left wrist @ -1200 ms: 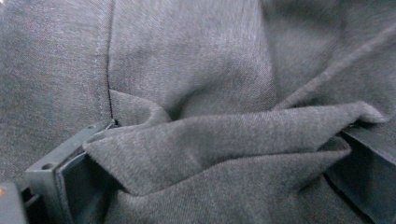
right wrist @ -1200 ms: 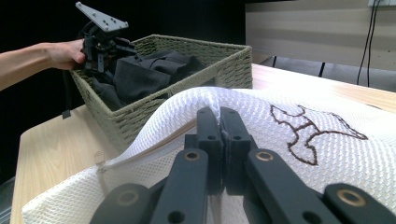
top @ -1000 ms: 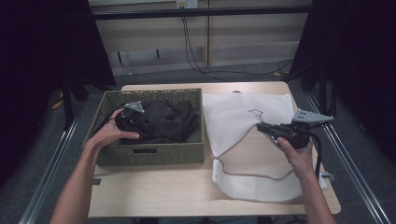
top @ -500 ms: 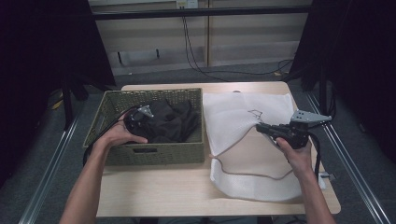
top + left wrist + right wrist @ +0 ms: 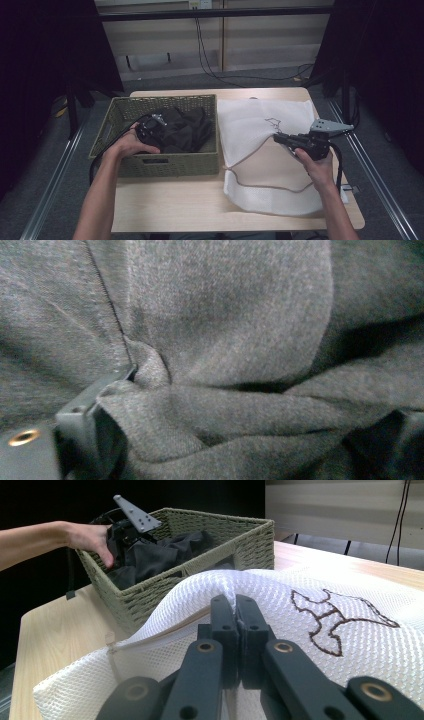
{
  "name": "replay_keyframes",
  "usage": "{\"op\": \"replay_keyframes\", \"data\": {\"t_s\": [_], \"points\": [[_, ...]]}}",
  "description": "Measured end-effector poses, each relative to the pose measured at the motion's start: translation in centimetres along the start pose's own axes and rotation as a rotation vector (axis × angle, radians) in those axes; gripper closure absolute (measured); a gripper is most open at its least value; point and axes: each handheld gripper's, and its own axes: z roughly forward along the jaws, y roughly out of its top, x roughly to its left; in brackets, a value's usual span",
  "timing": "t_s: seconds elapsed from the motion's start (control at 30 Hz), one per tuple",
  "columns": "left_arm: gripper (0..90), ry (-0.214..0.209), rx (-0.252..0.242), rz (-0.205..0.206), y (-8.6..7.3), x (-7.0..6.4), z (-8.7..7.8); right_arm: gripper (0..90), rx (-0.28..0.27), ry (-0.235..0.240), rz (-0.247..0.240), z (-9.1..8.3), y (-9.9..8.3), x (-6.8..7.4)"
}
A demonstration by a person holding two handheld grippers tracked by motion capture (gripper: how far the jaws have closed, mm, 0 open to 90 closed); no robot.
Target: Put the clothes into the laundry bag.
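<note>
A dark grey garment (image 5: 187, 131) lies bunched in a woven basket (image 5: 165, 162) on the left of the table. My left gripper (image 5: 166, 128) is pressed into it. In the left gripper view its jaws stand wide apart with a fold of the garment (image 5: 210, 415) between them. On the right lies a white mesh laundry bag (image 5: 260, 117) with a brown embroidered figure (image 5: 335, 617). My right gripper (image 5: 236, 602) is shut on the bag's opening edge and holds it lifted off the table. The left gripper (image 5: 125, 527) also shows far off in the right gripper view.
The light wooden table (image 5: 170, 200) has bare room in front of the basket. Cables (image 5: 205, 45) hang down the wall behind the table. Dark curtains stand on both sides, and metal rails (image 5: 372, 165) run along the floor.
My left gripper has moved from the basket's back left corner down and forward into the dark garment. The right gripper has kept its hold on the bag without moving.
</note>
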Motion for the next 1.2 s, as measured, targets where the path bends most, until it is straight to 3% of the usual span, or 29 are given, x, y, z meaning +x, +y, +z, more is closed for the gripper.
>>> {"op": "replay_keyframes", "data": {"t_s": [0.03, 0.07, 0.1, 0.13, 0.17, 0.2, 0.23, 0.27, 0.3, 0.33, 0.37, 0.53, 0.57, 0.6, 0.63, 0.67, 0.8, 0.83, 0.97, 1.0, 1.03, 1.07, 1.13, 1.2], "points": [[11.2, -0.003, 0.015, -0.017, 0.2, 0.0, 0.0, 88.8, -0.002, 0.001, -0.002, 0.0, 0.0, 0.0], [13.0, 0.0, 0.045, 0.008, 0.4, 0.3, -0.1, 88.8, -0.002, -0.002, -0.004, 0.0, 0.0, 0.0], [15.4, 0.003, 0.034, -0.025, 0.6, 0.0, 0.0, 88.8, -0.002, -0.003, -0.004, 0.0, 0.0, 0.0], [17.3, -0.008, 0.057, 0.007, 0.7, 0.3, -0.2, 88.8, -0.001, -0.002, -0.003, 0.0, 0.0, 0.0], [19.7, -0.004, 0.044, -0.017, 0.7, 0.1, -0.2, 88.8, -0.001, -0.004, -0.003, 0.0, 0.0, 0.0], [24.0, 0.002, 0.051, 0.009, 0.7, 0.3, -0.3, 88.8, -0.003, -0.006, -0.002, -0.1, 0.0, 0.0], [25.5, -0.007, 0.04, -0.017, 0.6, 0.2, -0.3, 88.8, -0.002, -0.007, -0.003, -0.1, 0.0, 0.0], [27.6, 0.004, 0.045, 0.0, 0.6, 0.3, -0.5, 88.8, -0.003, -0.004, -0.003, -0.1, 0.0, -0.1], [31.7, 0.005, 0.013, -0.038, 0.6, 0.0, -0.4, 88.8, -0.003, -0.005, -0.003, 0.0, 0.0, -0.1], [32.6, 0.002, 0.048, 0.0, 0.7, 0.3, -0.7, 88.8, -0.004, -0.007, -0.003, 0.0, 0.0, -0.1], [36.6, 0.001, 0.009, -0.026, 0.7, 0.2, -0.6, 88.7, -0.007, -0.015, -0.007, -0.1, 0.0, 0.0], [47.1, -0.018, 0.003, -0.03, 0.7, 0.3, -1.1, 88.7, -0.007, -0.016, -0.007, -0.2, 0.1, 0.0], [48.3, -0.022, 0.027, 0.009, 0.7, 0.5, -1.2, 88.8, -0.007, -0.018, -0.007, -0.1, 0.1, 0.0], [49.0, -0.014, -0.009, -0.022, 0.6, 0.2, -1.2, 88.8, -0.007, -0.016, -0.007, -0.1, 0.1, 0.0], [51.6, -0.014, -0.003, 0.019, 0.6, 0.3, -1.4, 88.7, -0.005, -0.018, -0.006, -0.1, 0.1, 0.0], [51.6, -0.008, -0.031, 0.007, 0.6, 0.1, -1.4, 88.7, -0.005, -0.018, -0.006, -0.1, 0.1, 0.0], [53.9, -0.003, -0.057, -0.013, 0.5, 0.1, -2.3, 88.7, -0.011, -0.021, -0.001, -0.2, 0.1, -0.1], [53.8, -0.019, -0.087, -0.044, 0.4, 0.0, -2.3, 88.7, -0.009, -0.022, -0.001, -0.1, 0.1, -0.1], [54.2, -0.018, -0.138, -0.056, 0.3, 0.0, -3.3, 88.6, -0.007, -0.017, 0.0, -0.1, 0.0, -0.1], [54.3, -0.026, -0.135, -0.031, 0.2, 0.3, -3.7, 88.7, -0.007, -0.018, 0.001, -0.1, 0.0, -0.1], [54.4, -0.03, -0.17, -0.071, 0.2, 0.1, -3.7, 88.6, -0.005, -0.019, 0.001, -0.1, 0.0, -0.2], [54.6, -0.02, -0.182, -0.071, 0.1, 0.1, -3.9, 88.6, -0.008, -0.018, -0.002, -0.1, 0.0, -0.2], [55.6, -0.026, -0.263, -0.103, -0.1, -0.1, -4.3, 88.6, -0.008, -0.021, 0.002, -0.2, -0.1, -0.2], [66.4, -0.044, -0.34, -0.063, -0.7, 0.3, -5.5, 88.5, -0.01, -0.021, 0.002, -0.3, -0.1, -0.2]]}}
